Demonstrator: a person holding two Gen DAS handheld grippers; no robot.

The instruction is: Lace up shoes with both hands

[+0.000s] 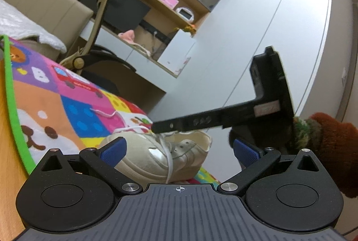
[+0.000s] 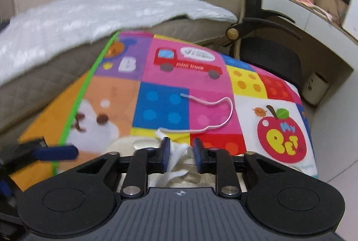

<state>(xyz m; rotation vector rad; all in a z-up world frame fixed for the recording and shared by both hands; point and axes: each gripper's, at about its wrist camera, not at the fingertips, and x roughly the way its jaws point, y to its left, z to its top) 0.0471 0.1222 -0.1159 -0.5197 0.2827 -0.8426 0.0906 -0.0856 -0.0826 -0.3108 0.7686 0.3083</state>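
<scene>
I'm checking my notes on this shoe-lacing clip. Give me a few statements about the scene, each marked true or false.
1. The left tool has its jaws wide open. True.
2. The shoe lies on a plain grey mat. False: it lies on a colourful play mat.
3. A loose end of white lace trails across the mat. True.
4. The left tool grips the lace. False: it holds nothing.
5. White lace lies between the fingers of the right tool. True.
</scene>
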